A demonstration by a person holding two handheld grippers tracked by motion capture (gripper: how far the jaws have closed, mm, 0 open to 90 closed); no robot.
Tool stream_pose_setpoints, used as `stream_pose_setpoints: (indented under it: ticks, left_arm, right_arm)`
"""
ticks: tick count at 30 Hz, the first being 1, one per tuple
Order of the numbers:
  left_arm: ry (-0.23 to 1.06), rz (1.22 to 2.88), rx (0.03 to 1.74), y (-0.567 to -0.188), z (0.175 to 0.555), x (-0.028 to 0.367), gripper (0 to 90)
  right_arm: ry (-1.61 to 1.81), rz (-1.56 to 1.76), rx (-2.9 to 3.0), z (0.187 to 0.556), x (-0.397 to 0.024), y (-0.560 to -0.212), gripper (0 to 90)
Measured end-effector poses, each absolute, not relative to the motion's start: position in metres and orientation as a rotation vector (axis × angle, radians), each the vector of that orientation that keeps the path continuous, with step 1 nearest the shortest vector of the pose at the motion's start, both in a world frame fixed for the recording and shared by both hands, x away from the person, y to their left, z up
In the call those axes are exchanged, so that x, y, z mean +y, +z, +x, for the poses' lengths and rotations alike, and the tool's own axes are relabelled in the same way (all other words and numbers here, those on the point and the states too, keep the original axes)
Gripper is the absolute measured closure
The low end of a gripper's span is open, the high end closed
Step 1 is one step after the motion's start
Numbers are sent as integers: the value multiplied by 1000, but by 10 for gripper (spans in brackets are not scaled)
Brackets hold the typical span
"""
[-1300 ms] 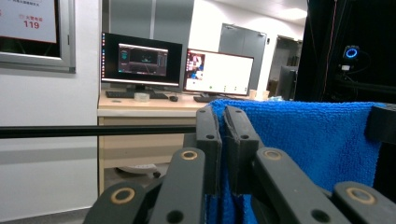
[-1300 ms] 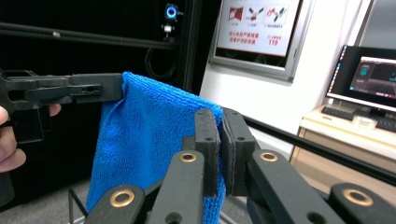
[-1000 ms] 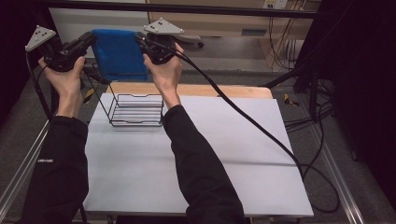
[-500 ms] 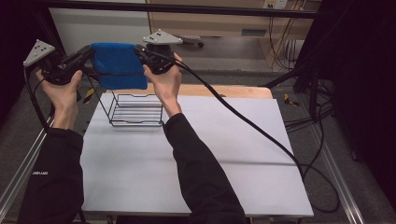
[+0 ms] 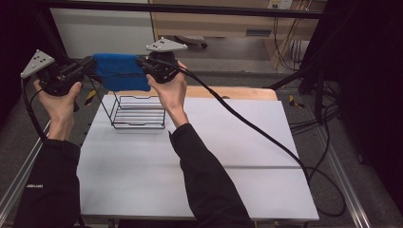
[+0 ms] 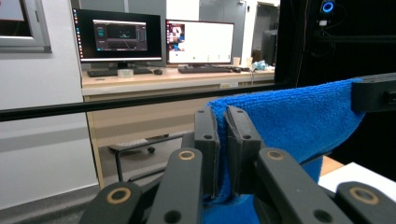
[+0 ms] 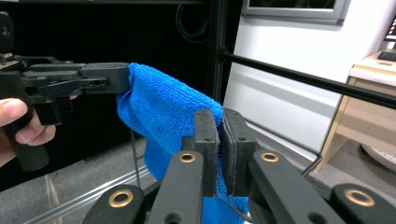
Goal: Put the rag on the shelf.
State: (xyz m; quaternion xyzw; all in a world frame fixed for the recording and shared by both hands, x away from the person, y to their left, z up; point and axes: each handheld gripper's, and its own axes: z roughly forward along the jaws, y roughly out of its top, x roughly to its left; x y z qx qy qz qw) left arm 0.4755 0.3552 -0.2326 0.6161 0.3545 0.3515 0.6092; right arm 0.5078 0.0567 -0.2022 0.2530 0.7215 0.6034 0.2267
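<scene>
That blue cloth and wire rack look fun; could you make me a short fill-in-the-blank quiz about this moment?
1. The cloth stretched between the two grippers is ____ in colour.
2. The left gripper and right gripper are both ____ on the cloth.
3. The cloth is held above a black ____ rack.
4. The rack stands on a ____ table.

Missing words: blue; shut; wire; white

Cloth point(image 5: 119, 71) stretched in the air between the two tongs, left tongs point(image 5: 88, 66) on its left edge, right tongs point(image 5: 142, 64) on its right edge. Wire rack point(image 5: 138, 111) stands on table point(image 5: 228, 156) at far-left part, below and just in front of cloth. Cable point(image 5: 247, 126) trails from right tongs across table to the right. Desk with monitors point(image 6: 154, 42) behind table.
</scene>
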Motion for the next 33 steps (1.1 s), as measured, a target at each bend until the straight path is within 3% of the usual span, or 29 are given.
stream_pose_setpoints:
  ticks: [15, 24, 28, 33]
  left_arm:
    - [788, 1495, 861, -240, 467, 365, 803]
    - [762, 1471, 898, -223, 460, 373, 690]
    - [768, 1480, 899, -212, 458, 368, 694]
    - [733, 1541, 913, -210, 461, 360, 764]
  right_arm:
    - [1602, 663, 2091, 499, 62, -211, 861]
    - [1569, 640, 2134, 495, 65, -216, 864]
    - [1546, 617, 2154, 491, 65, -218, 864]
    - [1532, 608, 2180, 489, 65, -218, 863]
